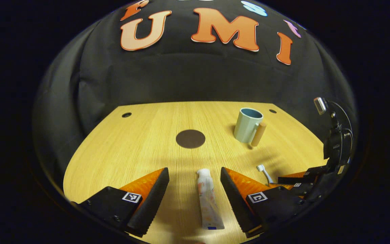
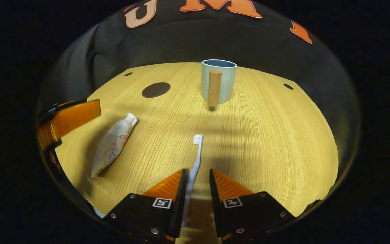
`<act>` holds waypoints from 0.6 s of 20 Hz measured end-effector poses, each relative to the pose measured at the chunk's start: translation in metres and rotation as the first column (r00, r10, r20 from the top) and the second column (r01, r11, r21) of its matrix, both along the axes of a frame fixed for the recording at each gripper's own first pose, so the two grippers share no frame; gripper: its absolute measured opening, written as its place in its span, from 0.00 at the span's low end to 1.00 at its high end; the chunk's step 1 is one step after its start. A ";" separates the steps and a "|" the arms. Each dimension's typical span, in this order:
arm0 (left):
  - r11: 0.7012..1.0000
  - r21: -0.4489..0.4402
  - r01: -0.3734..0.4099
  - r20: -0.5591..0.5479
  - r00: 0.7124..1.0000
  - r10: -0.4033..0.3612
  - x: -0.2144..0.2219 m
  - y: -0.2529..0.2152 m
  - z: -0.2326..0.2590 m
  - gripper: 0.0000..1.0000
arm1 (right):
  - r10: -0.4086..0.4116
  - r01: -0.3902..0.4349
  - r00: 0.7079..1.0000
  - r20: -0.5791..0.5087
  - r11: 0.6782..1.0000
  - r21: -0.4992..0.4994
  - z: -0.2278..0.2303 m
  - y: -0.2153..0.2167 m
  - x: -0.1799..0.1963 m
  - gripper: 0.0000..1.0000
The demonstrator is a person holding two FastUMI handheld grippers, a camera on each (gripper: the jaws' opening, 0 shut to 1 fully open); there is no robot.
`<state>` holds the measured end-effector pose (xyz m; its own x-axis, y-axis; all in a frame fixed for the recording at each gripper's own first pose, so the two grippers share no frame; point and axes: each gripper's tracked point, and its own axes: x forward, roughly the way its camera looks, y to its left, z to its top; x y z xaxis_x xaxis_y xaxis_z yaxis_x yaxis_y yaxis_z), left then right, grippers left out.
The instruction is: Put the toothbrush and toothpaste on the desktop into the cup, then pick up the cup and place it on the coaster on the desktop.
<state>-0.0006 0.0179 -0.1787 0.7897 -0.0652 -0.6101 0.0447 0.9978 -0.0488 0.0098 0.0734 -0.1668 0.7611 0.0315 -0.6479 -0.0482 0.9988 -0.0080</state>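
My left tool (image 1: 194,173) is spread wide, toothpaste (image 1: 208,200) lying flat on the surface (image 1: 120,152) between its fingers, untouched. My right tool (image 2: 196,174) is narrowed around the toothbrush (image 2: 195,162) handle, left finger touching; can't tell about the right. Cup (image 2: 218,80) stands ahead of it, coaster (image 2: 155,89) ahead-left.

Warm overhead light, sharp centre, strong fisheye bend at the rims

The wooden desktop (image 2: 266,135) is brightly and evenly lit, while the cloth wall behind stays dim. Soft, wide shadow bands cross the wood near the toothbrush (image 2: 196,156), and the cup (image 2: 218,81) throws a short shadow beside its base in the left gripper view. No harsh glare anywhere. The table edge curves hard outward, and detail softens and smears slightly toward each view's lower rim.
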 end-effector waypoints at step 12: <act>0.998 -0.058 -0.004 -0.278 0.960 -0.013 -0.015 -0.021 -0.064 1.00 | -0.011 0.011 1.000 -0.017 0.999 0.039 0.001 -0.004 0.004 0.06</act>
<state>-0.0157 -0.0033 -0.2429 0.5889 -0.1100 -0.8006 0.0258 0.9927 -0.1175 0.0141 0.0694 -0.1662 0.7508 0.0487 -0.6587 -0.0369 0.9988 0.0319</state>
